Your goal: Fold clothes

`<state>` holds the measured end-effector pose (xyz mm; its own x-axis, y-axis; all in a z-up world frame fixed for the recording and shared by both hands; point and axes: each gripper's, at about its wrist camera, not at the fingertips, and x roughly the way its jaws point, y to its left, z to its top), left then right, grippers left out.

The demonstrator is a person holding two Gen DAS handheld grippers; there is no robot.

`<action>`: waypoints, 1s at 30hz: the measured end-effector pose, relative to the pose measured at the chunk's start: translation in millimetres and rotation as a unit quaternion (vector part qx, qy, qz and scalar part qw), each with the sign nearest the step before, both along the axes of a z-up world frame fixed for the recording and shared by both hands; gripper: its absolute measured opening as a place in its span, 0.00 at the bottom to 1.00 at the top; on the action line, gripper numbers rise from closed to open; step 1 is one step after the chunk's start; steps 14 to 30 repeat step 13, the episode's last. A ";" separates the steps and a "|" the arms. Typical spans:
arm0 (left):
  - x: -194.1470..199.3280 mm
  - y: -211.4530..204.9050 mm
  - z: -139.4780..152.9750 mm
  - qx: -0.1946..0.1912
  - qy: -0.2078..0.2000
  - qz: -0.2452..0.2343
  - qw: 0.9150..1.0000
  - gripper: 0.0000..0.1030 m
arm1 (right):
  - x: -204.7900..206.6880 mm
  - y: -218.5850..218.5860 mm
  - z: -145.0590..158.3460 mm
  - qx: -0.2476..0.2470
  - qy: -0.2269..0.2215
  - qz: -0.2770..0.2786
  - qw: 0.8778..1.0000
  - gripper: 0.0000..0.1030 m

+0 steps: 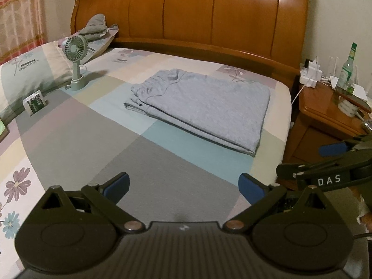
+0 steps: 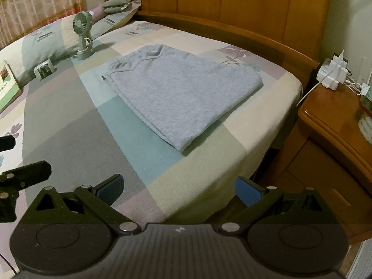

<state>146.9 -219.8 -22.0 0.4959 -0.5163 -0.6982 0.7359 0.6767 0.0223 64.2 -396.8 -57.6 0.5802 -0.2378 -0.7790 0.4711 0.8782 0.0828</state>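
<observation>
From your left wrist view, your left tool (image 1: 183, 186) hovers above the bed (image 1: 130, 153) with its blue pads spread wide, holding nothing. The folded grey sweatpants (image 1: 204, 107) lie flat on the patchwork sheet ahead, near the wooden headboard (image 1: 209, 11). A small green fan (image 1: 75, 46) stands by the pillow (image 1: 30, 74). Your right tool (image 1: 334, 160) shows at the right edge.

From your right wrist view, your right tool (image 2: 179, 189) is also spread apart and empty, over the bed's corner. The sweatpants (image 2: 183, 93) sit well ahead, waistband toward the fan (image 2: 82, 23). A nightstand (image 2: 330, 125) stands right of the bed.

green fan (image 1: 75, 53) by pillow (image 1: 30, 69); bottle (image 1: 348, 69) on nightstand (image 1: 325, 107).
</observation>
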 end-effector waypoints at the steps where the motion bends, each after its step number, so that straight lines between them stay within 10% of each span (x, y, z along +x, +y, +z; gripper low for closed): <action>1: 0.0 0.1 -0.2 0.000 0.000 0.000 1.000 0.97 | 0.2 0.5 0.2 -0.002 0.000 0.001 1.000 1.00; 30: 0.7 0.4 -0.1 -0.001 0.000 -0.001 1.000 0.97 | 0.3 1.8 0.3 -0.002 0.001 0.002 1.000 1.00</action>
